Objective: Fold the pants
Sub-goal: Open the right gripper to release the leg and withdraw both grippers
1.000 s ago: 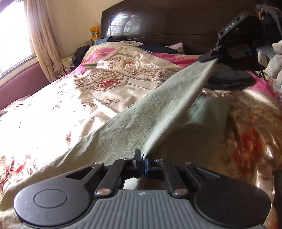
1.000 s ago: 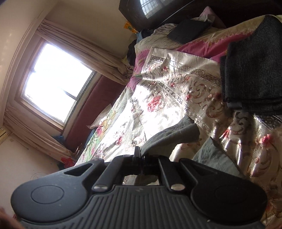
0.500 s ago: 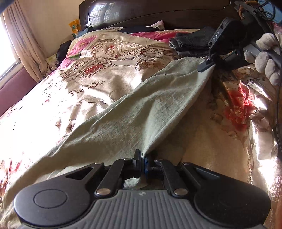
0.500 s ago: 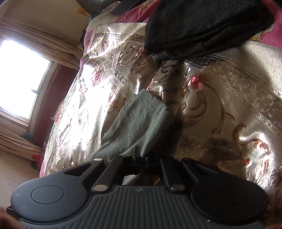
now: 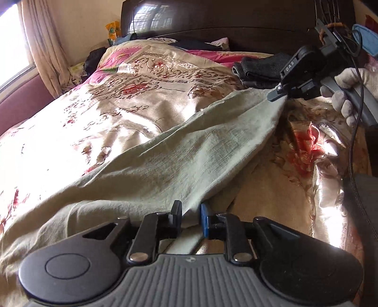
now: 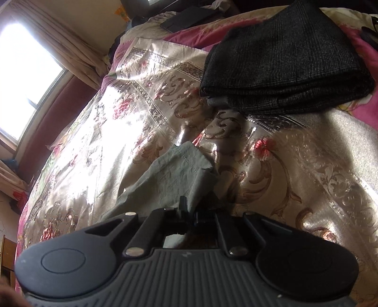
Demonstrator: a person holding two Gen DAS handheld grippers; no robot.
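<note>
Pale green pants (image 5: 179,160) lie stretched across the floral bedspread (image 5: 99,113). My left gripper (image 5: 191,212) sits at their near edge with its jaws a little apart, the cloth lying loose between them. My right gripper (image 5: 278,94), seen from the left wrist view, pinches the far hem low over the bed. In the right wrist view my right gripper (image 6: 189,210) is shut on the pants' hem (image 6: 179,174).
A folded dark grey garment (image 6: 283,61) lies on the bedspread (image 6: 307,165) just past the hem; it also shows in the left wrist view (image 5: 259,68). A dark headboard (image 5: 236,21) is behind. A window and curtain (image 5: 40,47) are at left.
Both grippers have lowered the pants onto the bed. My left gripper's jaws have parted from shut on the cloth to slightly open. The right gripper still holds the hem.
</note>
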